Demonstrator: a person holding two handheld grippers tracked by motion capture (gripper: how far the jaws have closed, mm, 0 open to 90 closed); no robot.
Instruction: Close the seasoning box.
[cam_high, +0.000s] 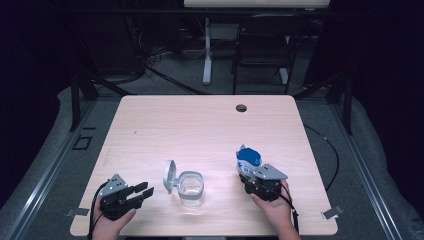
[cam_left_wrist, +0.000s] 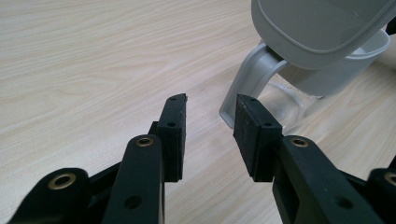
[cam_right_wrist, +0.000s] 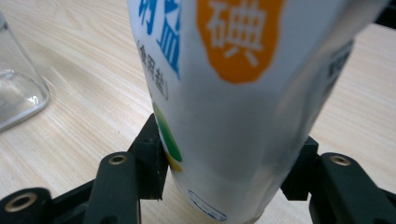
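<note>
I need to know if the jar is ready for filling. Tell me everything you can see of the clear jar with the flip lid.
The clear jar looks like glass, squarish with rounded corners, standing upright near the table's front edge. Its grey, plastic-looking lid is hinged open on its left. It looks empty. Nothing touches it but the table.

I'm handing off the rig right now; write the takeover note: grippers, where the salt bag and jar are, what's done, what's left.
Right gripper: shut on the salt bag, held upright at the table's right front.
Left gripper: open, empty, pointing at the jar's hinge side, not touching it.
Glass jar: centre front, flip lid already swung open; it looks empty.
Done: bag gripped, lid open.
Left, probably: bring the bag over the jar and pour, steadying the jar with the left gripper.
</note>
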